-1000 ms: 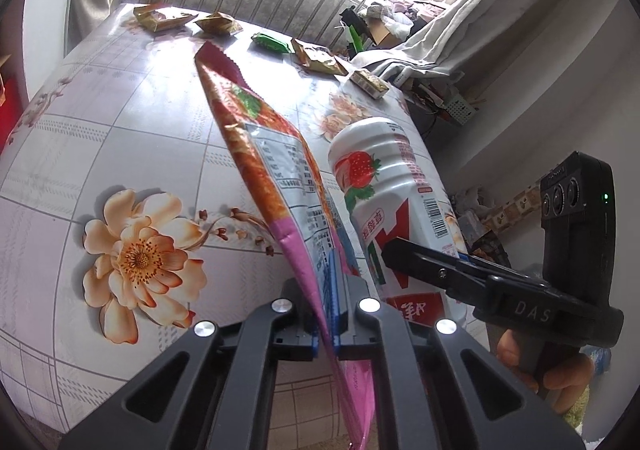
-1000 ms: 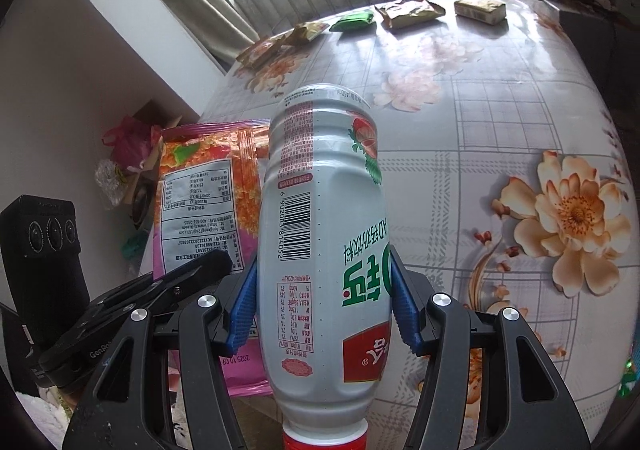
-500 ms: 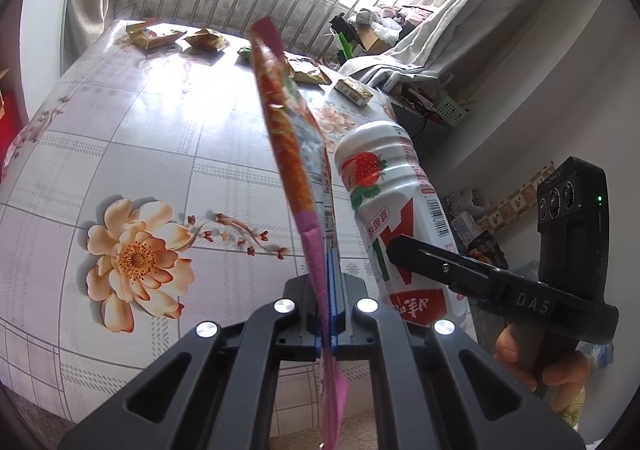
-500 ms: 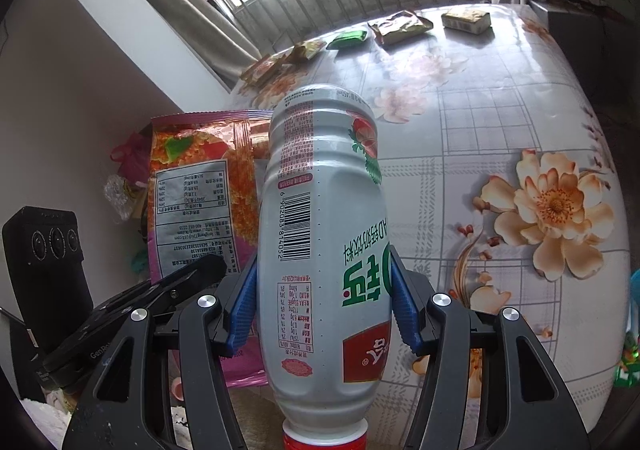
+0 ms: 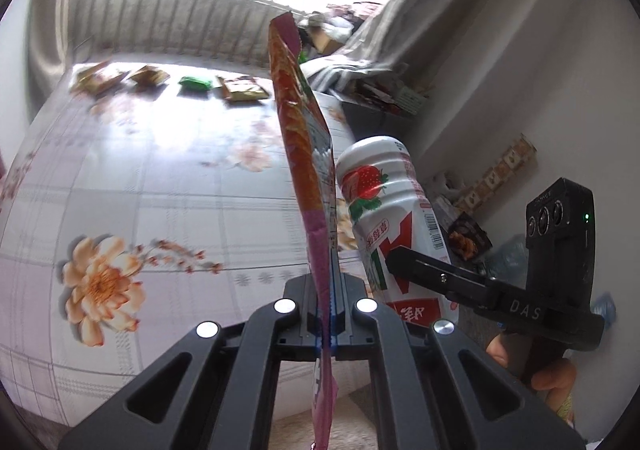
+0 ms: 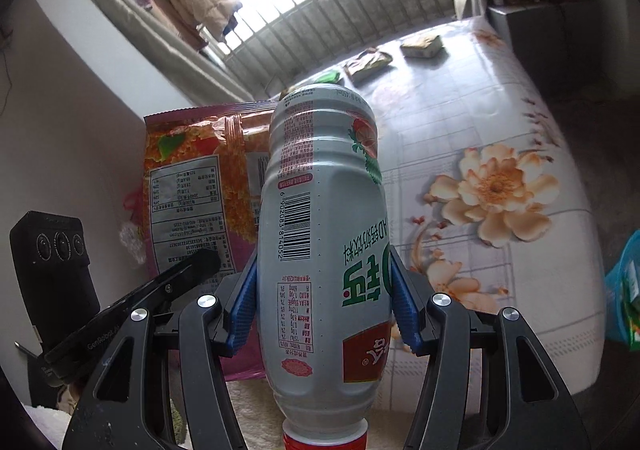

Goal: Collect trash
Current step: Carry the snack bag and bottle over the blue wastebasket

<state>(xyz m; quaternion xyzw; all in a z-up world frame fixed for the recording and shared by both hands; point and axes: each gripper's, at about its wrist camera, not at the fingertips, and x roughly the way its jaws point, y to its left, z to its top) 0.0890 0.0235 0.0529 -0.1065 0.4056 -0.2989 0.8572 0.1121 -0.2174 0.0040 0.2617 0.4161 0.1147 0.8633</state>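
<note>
My left gripper point(image 5: 330, 314) is shut on a pink and orange snack bag point(image 5: 304, 153), held edge-on and upright off the table's near edge. The bag also shows in the right wrist view point(image 6: 200, 185), to the left of the bottle. My right gripper point(image 6: 322, 314) is shut on a white strawberry drink bottle point(image 6: 320, 217), held with its red cap toward me. The bottle also shows in the left wrist view point(image 5: 384, 217), just right of the bag, with the right gripper point(image 5: 496, 298) clamped round it.
The flowered table point(image 5: 140, 177) lies ahead and below. Several snack wrappers point(image 5: 240, 89) and a green packet point(image 5: 194, 83) lie along its far edge by the window railing; a small box point(image 6: 422, 45) lies there too. A blue bag point(image 6: 624, 290) sits at the right.
Both grippers have risen and pulled back from the table with the bag and bottle still held. The bag has turned from slanting to edge-on and upright.
</note>
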